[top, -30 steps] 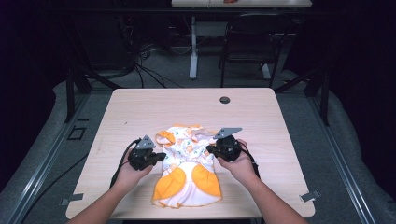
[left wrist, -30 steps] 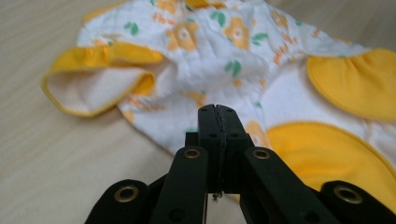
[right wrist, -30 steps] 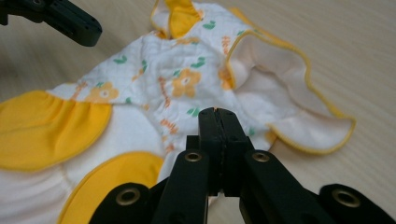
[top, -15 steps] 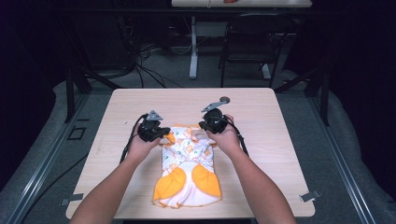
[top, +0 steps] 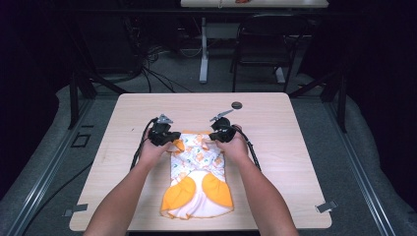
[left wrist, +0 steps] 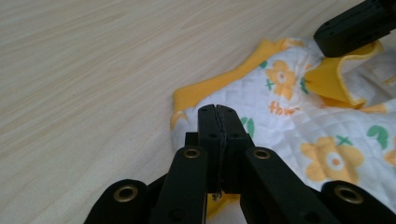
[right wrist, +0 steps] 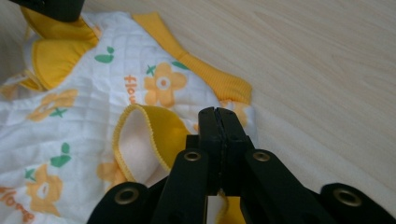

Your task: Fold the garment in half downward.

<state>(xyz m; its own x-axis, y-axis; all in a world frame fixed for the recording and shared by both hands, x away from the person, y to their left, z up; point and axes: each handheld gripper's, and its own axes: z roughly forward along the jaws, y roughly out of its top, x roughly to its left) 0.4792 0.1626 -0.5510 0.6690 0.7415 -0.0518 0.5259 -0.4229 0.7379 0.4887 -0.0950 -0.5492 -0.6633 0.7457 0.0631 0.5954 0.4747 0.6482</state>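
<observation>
A small white quilted garment (top: 196, 172) with orange flowers and yellow trim lies flat on the wooden table (top: 295, 147), its yellow hem toward the person. My left gripper (top: 173, 139) is at the garment's far left corner and my right gripper (top: 212, 137) at its far right corner. In the left gripper view the jaws (left wrist: 218, 109) are pressed together over the yellow ribbed edge of the garment (left wrist: 317, 135), and no cloth is visible between the tips. The right gripper (right wrist: 218, 112) is likewise shut above a folded yellow flap of the garment (right wrist: 84, 140).
A small dark round disc (top: 237, 104) lies on the table beyond the right gripper. Bare wood runs on both sides of the garment. Behind the table stand a chair (top: 270, 44) and a desk leg among floor cables.
Both hands have slid away from the person, from the garment's middle sides to its far corners. The garment's upper part now looks narrower and tidier.
</observation>
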